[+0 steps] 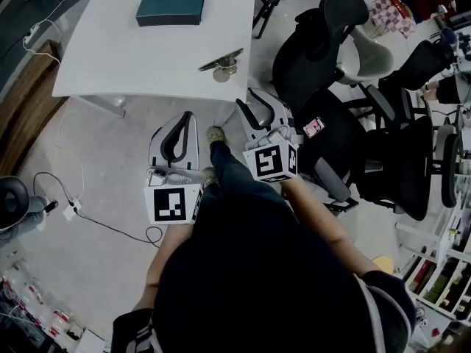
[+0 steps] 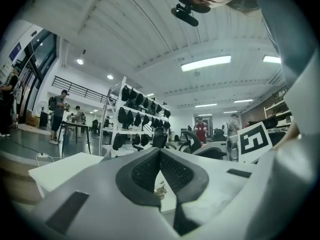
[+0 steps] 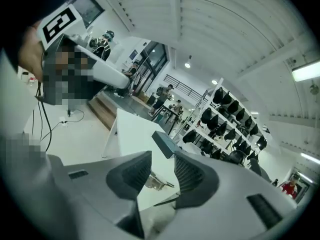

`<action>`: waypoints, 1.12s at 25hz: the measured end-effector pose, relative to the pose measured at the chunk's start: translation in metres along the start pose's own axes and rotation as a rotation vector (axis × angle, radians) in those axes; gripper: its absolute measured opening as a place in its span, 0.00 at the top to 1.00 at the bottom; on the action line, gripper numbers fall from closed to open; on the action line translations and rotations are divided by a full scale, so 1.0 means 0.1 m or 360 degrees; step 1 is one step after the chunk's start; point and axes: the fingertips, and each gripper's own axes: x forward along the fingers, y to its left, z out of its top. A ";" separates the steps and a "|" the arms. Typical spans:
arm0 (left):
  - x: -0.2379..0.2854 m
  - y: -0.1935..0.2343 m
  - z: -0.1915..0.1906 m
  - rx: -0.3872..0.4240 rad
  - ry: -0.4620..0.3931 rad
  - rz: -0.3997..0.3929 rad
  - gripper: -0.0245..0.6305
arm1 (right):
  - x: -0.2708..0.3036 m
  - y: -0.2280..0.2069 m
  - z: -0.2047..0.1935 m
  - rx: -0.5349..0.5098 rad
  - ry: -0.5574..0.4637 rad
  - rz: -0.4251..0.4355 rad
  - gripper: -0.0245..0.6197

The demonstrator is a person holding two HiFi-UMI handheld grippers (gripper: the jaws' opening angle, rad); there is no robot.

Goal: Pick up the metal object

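The metal object (image 1: 222, 65) is a shiny clamp-like piece that lies near the front right edge of the white table (image 1: 110, 50). Both grippers hang in front of the table, short of it and over the floor. My left gripper (image 1: 188, 118) is shut with nothing in it; its tips meet (image 2: 160, 154), and the metal object (image 2: 160, 190) shows small through the loop below them. My right gripper (image 1: 256, 103) is open, and between its pads (image 3: 162, 171) the metal object (image 3: 156, 182) is seen on the table ahead, some way off.
A teal box (image 1: 169, 7) lies at the table's far side. Black office chairs (image 1: 324, 35) crowd the right, close to my right gripper. A cable and power strip (image 1: 71, 210) lie on the floor at left. The person's legs stand below the grippers.
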 end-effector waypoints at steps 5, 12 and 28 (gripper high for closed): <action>0.39 0.23 -0.02 0.0001 0.0039 0.0057 0.93 | 0.54 -0.04 -0.30 -0.0158 0.0109 0.0128 0.75; 1.13 0.51 -0.14 -0.0008 0.0147 0.0091 0.93 | 1.27 -0.13 -0.73 -0.0287 0.0274 0.0329 0.75; 1.92 0.93 -0.32 -0.0080 0.0202 0.0286 0.93 | 2.03 0.13 -1.42 -0.0950 0.0625 0.0877 0.75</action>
